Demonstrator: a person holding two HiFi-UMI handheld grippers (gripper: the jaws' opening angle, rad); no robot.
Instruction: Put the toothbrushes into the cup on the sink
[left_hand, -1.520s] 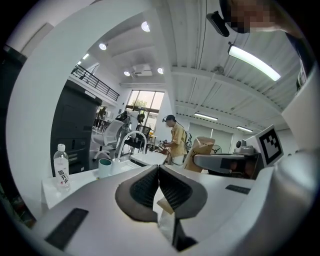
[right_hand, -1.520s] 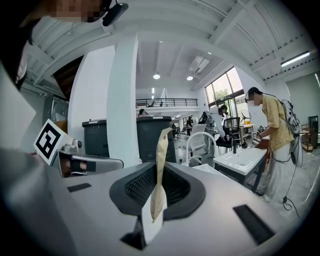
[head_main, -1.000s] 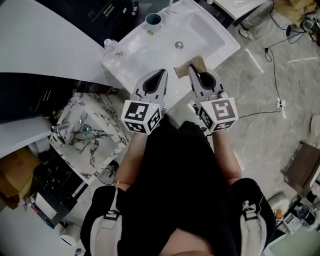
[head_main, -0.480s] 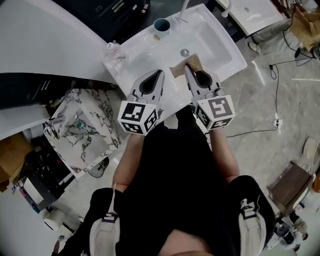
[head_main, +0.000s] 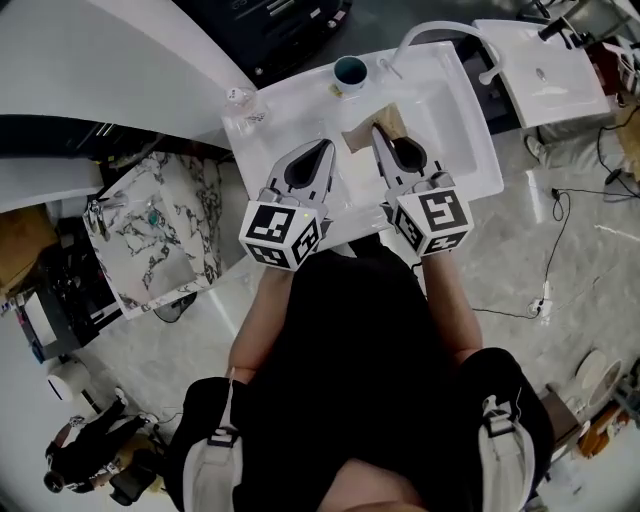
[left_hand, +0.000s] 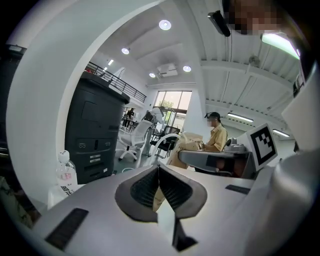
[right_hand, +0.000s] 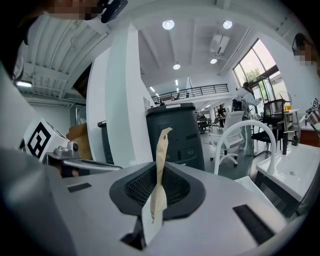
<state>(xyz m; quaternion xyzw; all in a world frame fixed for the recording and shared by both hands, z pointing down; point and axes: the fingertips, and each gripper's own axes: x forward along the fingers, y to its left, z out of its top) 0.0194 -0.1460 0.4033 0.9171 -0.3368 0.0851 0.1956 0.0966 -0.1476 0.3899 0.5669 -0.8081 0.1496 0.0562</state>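
The cup (head_main: 350, 72) stands open at the counter's (head_main: 280, 125) far edge. Just to its right the faucet (head_main: 432, 30) arches over the basin and narrows that side. A bottle (head_main: 238, 98) marks the far left corner, with bare counter between it and the cup. A brown paper packet (head_main: 362, 133), pinched in the right tongs (head_main: 378, 132), crosses the near approach; the closed left tongs (head_main: 327, 145) hover just beside it.

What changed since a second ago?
The person turned toward the sink, so it and the cup now lie straight ahead. Unchanged: the right gripper pinches the brown paper packet; the left gripper is shut, empty.
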